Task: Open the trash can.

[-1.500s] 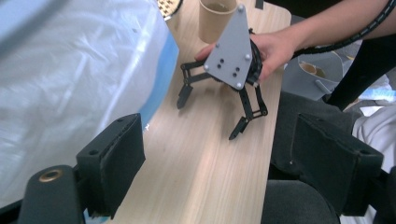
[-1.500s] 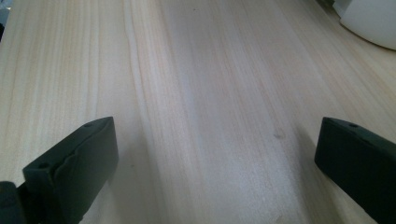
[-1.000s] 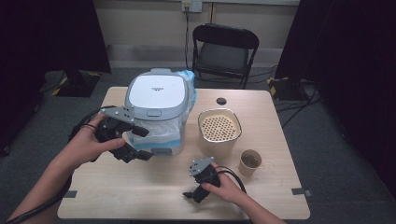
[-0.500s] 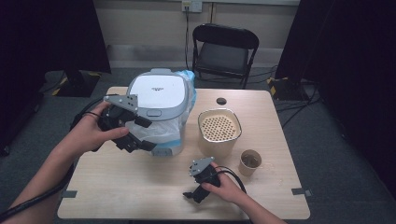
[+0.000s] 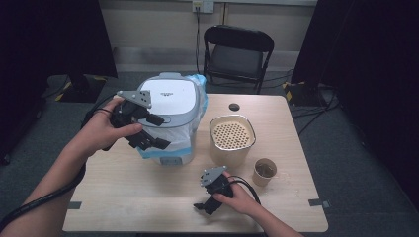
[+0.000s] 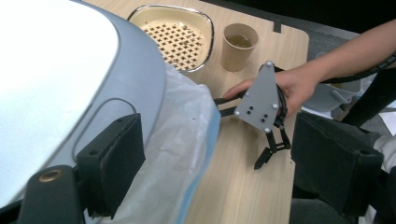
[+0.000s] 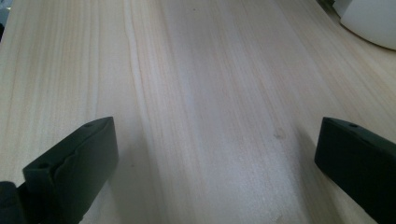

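A white-lidded grey appliance lined with a clear, blue-edged plastic bag stands at the table's back left. My left gripper hangs at its front-left corner, jaws apart: one finger lies over the lid's grey rim, the other hangs off past the bag. Nothing is pinched between the jaws of this left gripper. My right gripper rests low near the table's front edge, open over bare wood. It also appears in the left gripper view as the right gripper under its grey plate.
A beige pot with a perforated insert stands right of the appliance. A paper cup holding brown liquid sits in front of that pot. A small black disc lies at the back of the wooden table. A folding chair stands behind.
My left gripper has risen and moved toward the far right, from the appliance's lower front-left up to the edge of the lid. The right gripper has stayed put.
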Available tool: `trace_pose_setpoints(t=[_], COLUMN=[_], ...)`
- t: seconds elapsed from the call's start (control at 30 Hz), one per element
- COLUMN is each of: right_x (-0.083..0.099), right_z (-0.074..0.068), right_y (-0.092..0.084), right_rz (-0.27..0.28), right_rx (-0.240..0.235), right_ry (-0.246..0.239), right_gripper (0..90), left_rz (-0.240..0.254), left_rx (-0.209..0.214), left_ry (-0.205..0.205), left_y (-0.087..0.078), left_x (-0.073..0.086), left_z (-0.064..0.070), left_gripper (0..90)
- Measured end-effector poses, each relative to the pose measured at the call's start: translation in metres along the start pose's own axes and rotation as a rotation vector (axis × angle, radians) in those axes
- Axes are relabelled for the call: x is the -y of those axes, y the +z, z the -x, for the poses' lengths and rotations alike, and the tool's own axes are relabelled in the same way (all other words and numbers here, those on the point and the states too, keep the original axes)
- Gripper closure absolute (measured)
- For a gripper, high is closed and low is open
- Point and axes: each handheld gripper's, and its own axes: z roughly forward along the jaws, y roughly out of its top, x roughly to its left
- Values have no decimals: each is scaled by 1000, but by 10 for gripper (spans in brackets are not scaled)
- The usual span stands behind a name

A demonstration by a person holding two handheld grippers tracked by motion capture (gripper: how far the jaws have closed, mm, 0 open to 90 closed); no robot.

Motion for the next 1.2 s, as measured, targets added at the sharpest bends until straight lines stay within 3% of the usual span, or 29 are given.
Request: trace_pose_setpoints(t=[0.03,0.23,0.73,0.87,1.13,1.2], right_x=[0,0,0,0,0,0], right_z=[0,0,0,0,0,0], right_y=[0,0,0,0,0,0], right_rz=[0,1,2,1,0,1], right_rx=[0,2,2,2,1,1], right_ry=[0,-1,-3,-1,-1,0], right_gripper=[0,0,0,0,0,0], left_rz=[12,10,5,34,44,57], left_rx=[-3,-13,-65,-59,-62,-60], left_ry=[-16,-20,30,14,12,-24], left_y=[1,5,9,10,10,10], left_x=[0,1,-5,-3,-1,0], left_z=[-1,-8,-12,-13,-12,-13], left_gripper=[169,175,171,171,172,180])
